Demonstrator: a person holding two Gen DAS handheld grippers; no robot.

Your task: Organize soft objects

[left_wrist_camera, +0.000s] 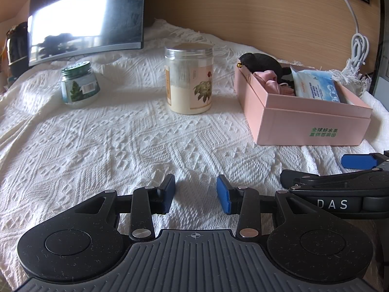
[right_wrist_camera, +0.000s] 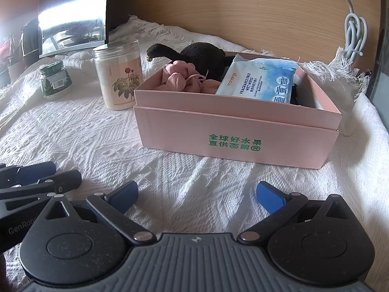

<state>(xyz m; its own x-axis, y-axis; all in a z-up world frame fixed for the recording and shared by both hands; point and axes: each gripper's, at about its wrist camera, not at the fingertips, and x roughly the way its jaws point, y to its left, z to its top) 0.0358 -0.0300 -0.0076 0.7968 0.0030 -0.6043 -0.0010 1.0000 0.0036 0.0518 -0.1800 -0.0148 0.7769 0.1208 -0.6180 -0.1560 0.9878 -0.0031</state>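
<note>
Hovered both grippers, left [left_wrist_camera: 195,193] and right [right_wrist_camera: 197,196], jaws apart and empty, over cloth [left_wrist_camera: 97,146]; toy [right_wrist_camera: 204,57], scrunchies [right_wrist_camera: 178,77], wipes [right_wrist_camera: 257,80] sat in box [right_wrist_camera: 233,131] near right edge, toy's overhanging neck likely to snag.

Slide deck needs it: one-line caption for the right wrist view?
Open right gripper over white bedspread, facing pink box holding wet wipes, pink scrunchies and black plush.

home bedroom | white knitted bedspread [left_wrist_camera: 121,133] | wooden headboard [left_wrist_camera: 267,12]
</note>
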